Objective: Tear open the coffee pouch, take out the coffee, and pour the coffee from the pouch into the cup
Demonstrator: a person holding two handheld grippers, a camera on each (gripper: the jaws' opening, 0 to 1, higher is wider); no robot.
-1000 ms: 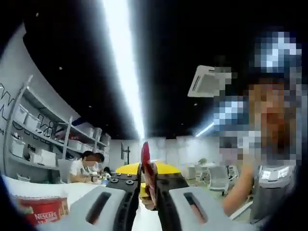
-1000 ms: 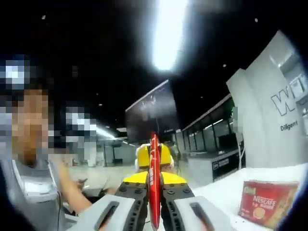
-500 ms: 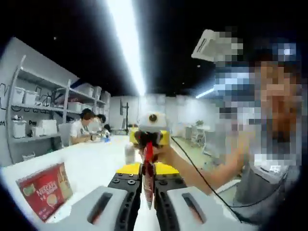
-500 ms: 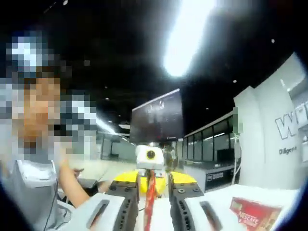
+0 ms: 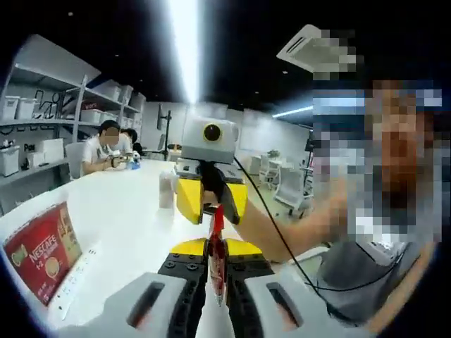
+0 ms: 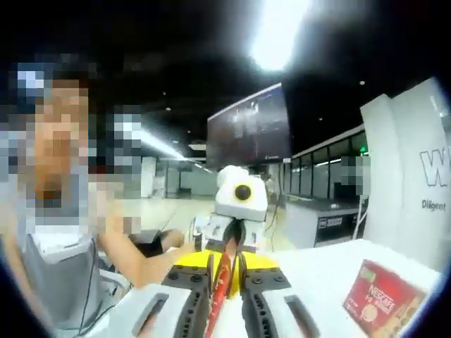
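Left gripper (image 5: pixel 217 282) pinched on one end of the red coffee pouch (image 5: pixel 216 253), seen edge-on. Right gripper (image 6: pixel 224 282) clamped on the other end of the same pouch (image 6: pixel 223 278), held stretched in the air above the white table (image 5: pixel 120 225). Just beyond, facing head-on, the opposite gripper (image 5: pixel 210 176). To the side, a red Nescafe box (image 5: pixel 39 250) lying on the table, also at (image 6: pixel 380 299). Farther off, a small white cup (image 5: pixel 166 191). At the far end, seated people (image 5: pixel 106 144) beside storage shelves (image 5: pixel 49 120); overhead, a long ceiling light (image 5: pixel 184 42).
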